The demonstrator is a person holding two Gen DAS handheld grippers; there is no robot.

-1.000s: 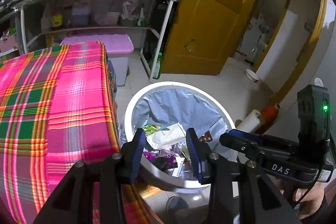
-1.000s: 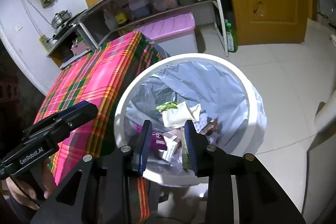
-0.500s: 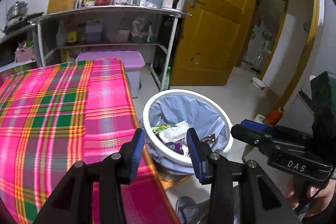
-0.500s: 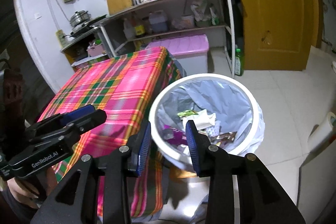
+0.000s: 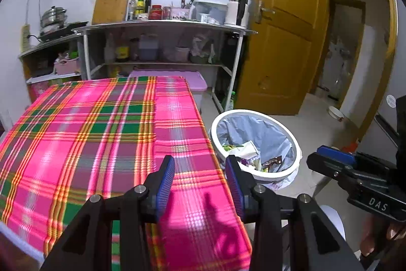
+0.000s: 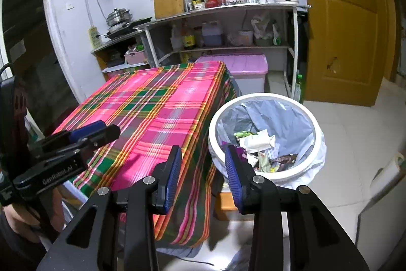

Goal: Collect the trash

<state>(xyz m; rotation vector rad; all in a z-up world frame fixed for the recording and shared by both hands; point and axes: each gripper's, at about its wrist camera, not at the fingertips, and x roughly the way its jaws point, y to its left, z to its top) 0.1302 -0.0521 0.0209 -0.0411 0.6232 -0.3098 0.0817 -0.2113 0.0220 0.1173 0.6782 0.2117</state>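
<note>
Trash [image 6: 264, 151] piled in the lined white bin [image 6: 314, 123] on the floor, just right of the bench [image 5: 101, 133] with its pink plaid cloth. Left claw [image 5: 200, 169] above the bench's near right corner, jaws apart, nothing between. Right claw [image 6: 203, 159] by the bin's near rim, likewise parted and empty.
</note>
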